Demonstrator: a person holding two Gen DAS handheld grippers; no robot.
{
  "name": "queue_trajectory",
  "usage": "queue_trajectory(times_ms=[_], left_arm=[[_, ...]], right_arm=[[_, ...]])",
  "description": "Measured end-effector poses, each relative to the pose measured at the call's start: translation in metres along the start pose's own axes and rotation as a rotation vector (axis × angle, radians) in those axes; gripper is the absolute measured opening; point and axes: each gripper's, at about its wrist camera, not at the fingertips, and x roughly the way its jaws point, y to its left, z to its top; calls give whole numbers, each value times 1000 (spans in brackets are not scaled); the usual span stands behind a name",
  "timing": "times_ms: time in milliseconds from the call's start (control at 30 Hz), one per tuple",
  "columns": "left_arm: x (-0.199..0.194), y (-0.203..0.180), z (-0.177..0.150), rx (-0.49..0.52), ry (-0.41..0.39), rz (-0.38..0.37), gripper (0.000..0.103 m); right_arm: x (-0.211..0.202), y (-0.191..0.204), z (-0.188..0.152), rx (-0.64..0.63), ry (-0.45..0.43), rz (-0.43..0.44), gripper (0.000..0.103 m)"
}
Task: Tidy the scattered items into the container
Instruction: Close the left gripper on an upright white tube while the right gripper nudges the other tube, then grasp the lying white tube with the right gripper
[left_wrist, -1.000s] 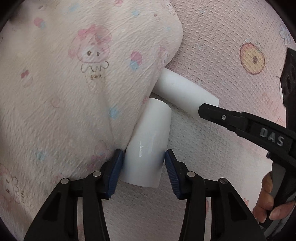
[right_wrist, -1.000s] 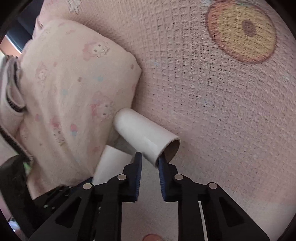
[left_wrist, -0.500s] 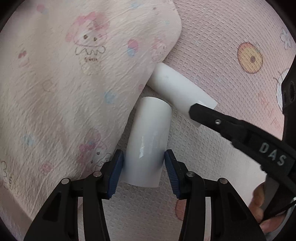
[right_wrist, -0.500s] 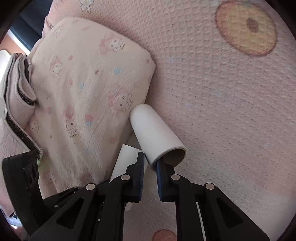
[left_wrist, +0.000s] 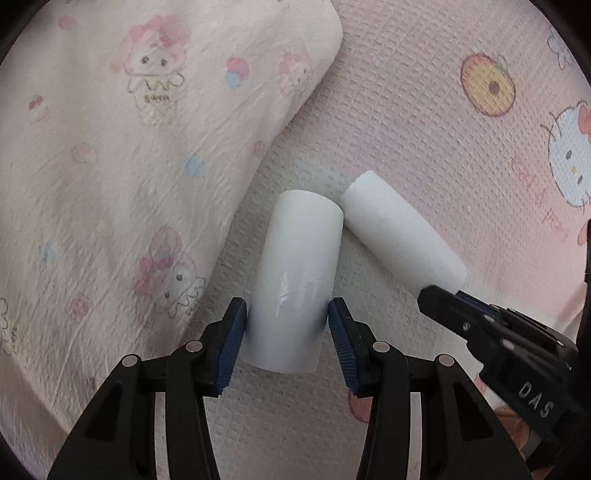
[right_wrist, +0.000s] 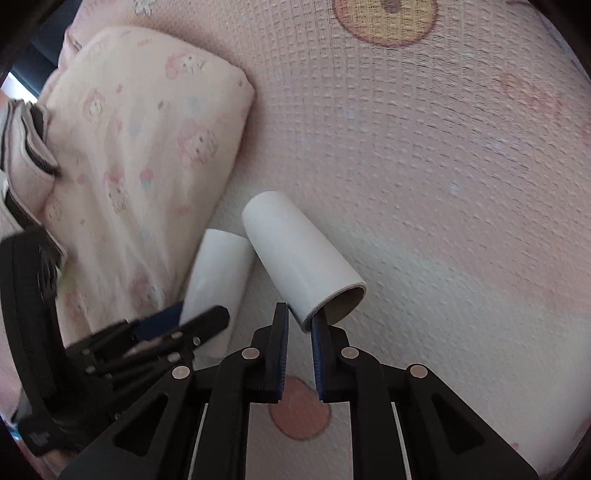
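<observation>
- Both white cylindrical paper rolls have come out from under the edge of the pale pink cartoon-print folded blanket (left_wrist: 147, 177): a second ago the far ends of both were tucked against or beneath it, and now each shows its full length with a strip of bedding between roll and blanket.
- One glossy white roll (left_wrist: 295, 280) sits between the jaws of the left gripper (left_wrist: 286, 332). Its long axis runs almost straight away from the jaws, along the fingers, with the near end just past the blue pads (left_wrist: 231, 343) and the far end pointing toward the blanket corner.
- Those jaws stand about half open and press the roll's two sides; it is gripped across its width.
- Matt white roll with a brown cardboard core (right_wrist: 303, 258): the right gripper (right_wrist: 299, 350) has it by the rim of the open near end, one finger outside the wall and the other inside the core.
- These jaws are as closed as they go, pinching only the thin wall, so the roll juts forward and up-left from the tips at a slant.
- The two rolls' far ends are touching or nearly so in the left wrist view, forming a V that opens toward the grippers.
- Everything lies on a pink waffle-textured bedspread with cartoon prints (left_wrist: 424, 110); I cannot tell whether the rolls are lifted clear of it.
- No container shows in either view, so the coming carry probably starts by drawing the rolls apart; the rim pinch looks the less secure hold.
</observation>
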Motion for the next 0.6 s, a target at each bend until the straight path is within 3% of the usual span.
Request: queue_trajectory(times_ms=[133,200,267,467,600], left_arm=[[-3,-2,-7,41,-6,4,53],[-7,-4,-5,43,-15,2,56],[-7,-6,-3,45,-23,4,59],[10,-12,30,86,-4,33,60],[16,-4,40,70,2,36,60]], right_arm=[[4,2,-3,-51,82,-98,20],[2,4,-4,-90,95,-167,45],[-4,6,-5,-123,73,-208,65],[-4,6,15,-218,31,-281,71],[20,12,44,-223,38,-239,71]])
